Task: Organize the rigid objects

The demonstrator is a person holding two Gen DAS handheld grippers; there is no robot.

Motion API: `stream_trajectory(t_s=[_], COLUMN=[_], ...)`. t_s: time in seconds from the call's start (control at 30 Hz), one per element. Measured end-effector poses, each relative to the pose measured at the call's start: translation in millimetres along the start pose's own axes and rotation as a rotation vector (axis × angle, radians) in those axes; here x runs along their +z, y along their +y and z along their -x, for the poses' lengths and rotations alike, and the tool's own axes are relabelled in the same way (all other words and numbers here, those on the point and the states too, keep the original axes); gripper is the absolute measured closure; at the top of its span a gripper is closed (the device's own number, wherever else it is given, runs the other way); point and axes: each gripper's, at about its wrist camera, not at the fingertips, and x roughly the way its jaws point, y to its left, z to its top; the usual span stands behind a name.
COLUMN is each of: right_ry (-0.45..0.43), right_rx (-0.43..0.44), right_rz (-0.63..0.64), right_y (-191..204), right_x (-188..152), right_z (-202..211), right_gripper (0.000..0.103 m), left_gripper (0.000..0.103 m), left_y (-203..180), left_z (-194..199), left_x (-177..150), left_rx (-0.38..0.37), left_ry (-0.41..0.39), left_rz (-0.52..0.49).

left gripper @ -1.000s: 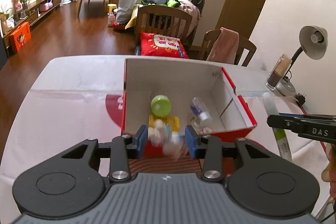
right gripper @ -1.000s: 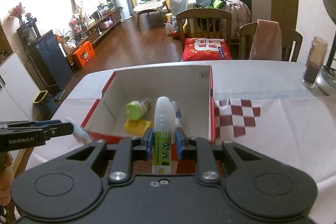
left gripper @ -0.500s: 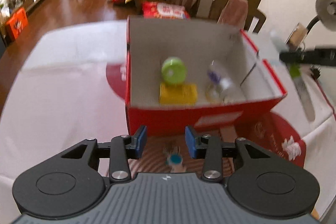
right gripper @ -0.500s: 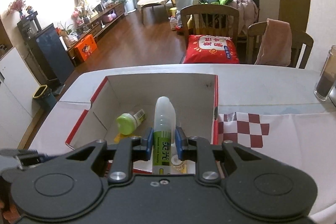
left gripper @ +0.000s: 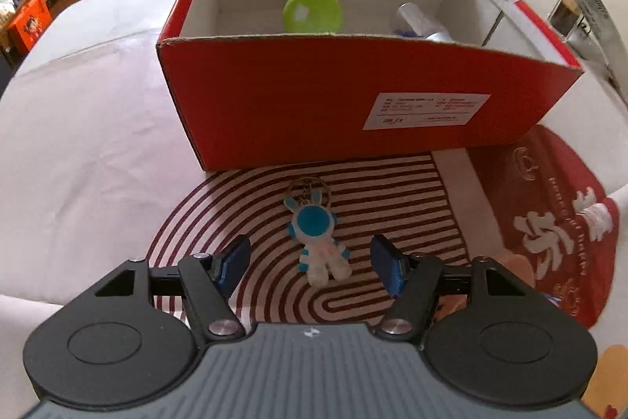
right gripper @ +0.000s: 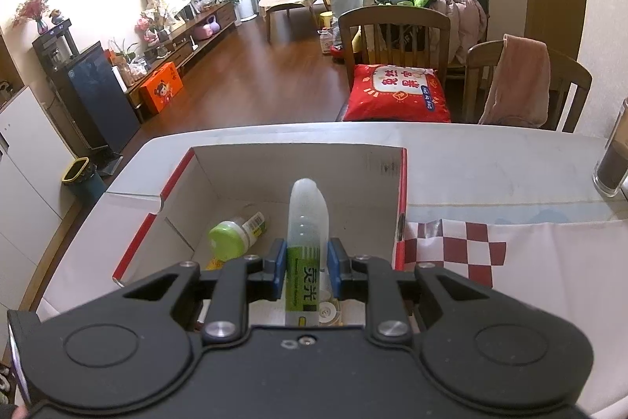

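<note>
We find the left gripper [left gripper: 310, 264], jaws opening, straddling the astronaut keychain [left gripper: 317, 240] untouched; right gripper [right gripper: 305, 268] clamps the bottle [right gripper: 307, 222] over the red box [right gripper: 402, 183]. Next: lower and close left.

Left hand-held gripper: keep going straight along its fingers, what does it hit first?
Probably the blue astronaut keychain lying on the striped mat; the left hand-held gripper, jaws opening, brackets it without touching. Depth unclear.
</note>
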Motion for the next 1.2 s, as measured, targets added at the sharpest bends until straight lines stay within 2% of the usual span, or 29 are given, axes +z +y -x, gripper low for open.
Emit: stream_trajectory(t_s=[0.17,0.2,0.27,0.3,0.37,0.5,0.57,0.6,0.7,0.9,1.13,1.2], right_ry=[0.005,0.006,0.006,0.006,0.006,0.005,0.003,0.001,-0.007,-0.040,-0.053,-0.050], right_rx=[0.003,0.003,0.005,0.006,0.009,0.017,0.023,0.027,0.037,0.048,0.019,0.012], right_rz=[0.005,0.006,0.008,0.008,0.009,0.008,0.008,0.009,0.011,0.011,0.018,0.016], right_y=[0,0,1,1,0,1,0,0,-2,-2,-8,-11], right_x=[0,-1,-2,-2,-2,-3,-3,-3,-1,8,16,19], right_z=[-1,-1,-1,0,0,1,3,4,8,20,19,15], right_gripper=[0.082,0.082,0.082,0.082,0.082,0.082,0.082,0.082,0.082,0.082,0.083,0.086], left_gripper=[0.040,0.048,0.057,0.064,0.070,0.070,0.071,0.076,0.076,0.076,0.076,0.076], left_y=[-2,-4,-7,-8,-9,-8,-8,-8,-5,-1,-1,-2], left_z=[-5,-5,-7,-7,-6,-2,4,9,28,65,110,117], left_x=[-2,-3,-5,-5,-6,-3,0,1,6,20,44,54], left_rx=[0.034,0.041,0.050,0.046,0.050,0.064,0.050,0.045,0.027,-0.028,-0.073,-0.080], left_ry=[-0.012,-0.018,-0.030,-0.032,-0.035,-0.032,-0.036,-0.046,-0.066,-0.133,-0.213,-0.242], left_rz=[0.001,-0.012,-0.035,-0.037,-0.040,-0.030,-0.019,-0.018,-0.011,0.017,0.025,0.030])
